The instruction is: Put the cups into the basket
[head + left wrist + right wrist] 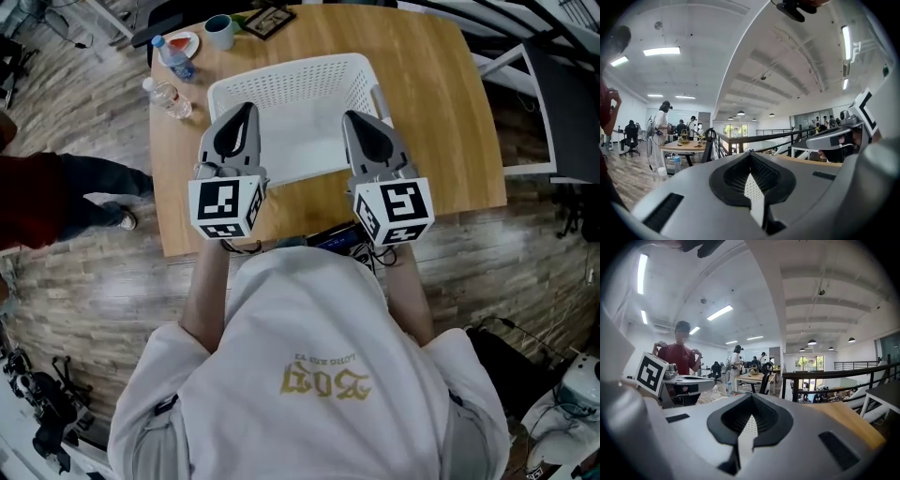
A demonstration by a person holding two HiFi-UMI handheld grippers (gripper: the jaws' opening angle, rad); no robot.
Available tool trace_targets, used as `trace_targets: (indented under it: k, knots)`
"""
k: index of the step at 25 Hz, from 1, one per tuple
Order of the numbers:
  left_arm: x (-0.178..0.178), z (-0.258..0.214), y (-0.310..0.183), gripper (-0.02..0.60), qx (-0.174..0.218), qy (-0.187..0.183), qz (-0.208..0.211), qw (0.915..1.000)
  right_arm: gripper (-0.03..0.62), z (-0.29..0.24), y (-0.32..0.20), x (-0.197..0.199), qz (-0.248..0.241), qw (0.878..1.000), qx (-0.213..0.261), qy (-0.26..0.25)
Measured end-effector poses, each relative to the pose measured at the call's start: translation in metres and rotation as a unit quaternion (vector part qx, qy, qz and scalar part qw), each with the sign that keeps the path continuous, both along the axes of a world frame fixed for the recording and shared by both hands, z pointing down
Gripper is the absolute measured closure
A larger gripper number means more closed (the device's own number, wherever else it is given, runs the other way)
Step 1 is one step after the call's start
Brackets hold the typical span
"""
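A white perforated basket (281, 94) stands in the middle of the wooden table (441, 112) and looks empty. One blue-grey cup (219, 31) sits at the table's far edge, left of centre. My left gripper (242, 117) hovers over the basket's near left corner, jaws shut with nothing in them. My right gripper (361, 127) hangs over the near right corner, also shut and empty. In the left gripper view the left gripper (751, 157) points out level over the room, and the right gripper (750, 397) does the same in its own view.
Two water bottles (174, 56) (167, 97) and a small red-and-white plate (186, 41) occupy the table's far left corner. A dark framed object (269, 21) lies at the far edge. A dark device (333, 236) rests by the near edge. A person (680, 355) stands left of the table.
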State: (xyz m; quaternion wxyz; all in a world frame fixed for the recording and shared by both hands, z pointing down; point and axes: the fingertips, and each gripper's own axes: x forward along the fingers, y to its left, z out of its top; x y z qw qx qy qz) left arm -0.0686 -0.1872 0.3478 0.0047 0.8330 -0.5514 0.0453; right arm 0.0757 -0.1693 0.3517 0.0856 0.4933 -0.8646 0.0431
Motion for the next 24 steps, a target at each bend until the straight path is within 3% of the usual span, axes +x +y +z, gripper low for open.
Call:
trace_targets:
  k: [8, 13, 24]
  knots:
    - [0.0058, -0.0022, 0.0061, 0.577, 0.019, -0.022, 0.007, 0.9996, 0.585, -0.0027, 0.0032, -0.0026, -0.006, 1.0, 0.006, -0.009]
    - [0.0063, -0.0067, 0.0093, 0.576, 0.026, 0.006, 0.01, 0.9996, 0.585, -0.0031, 0.0066, -0.0004, -0.008, 1.0, 0.006, -0.013]
    - [0.0046, -0.0047, 0.0073, 0.577, 0.017, 0.019, 0.007, 0.9996, 0.585, -0.0014, 0.0085, 0.0026, -0.007, 1.0, 0.006, -0.009]
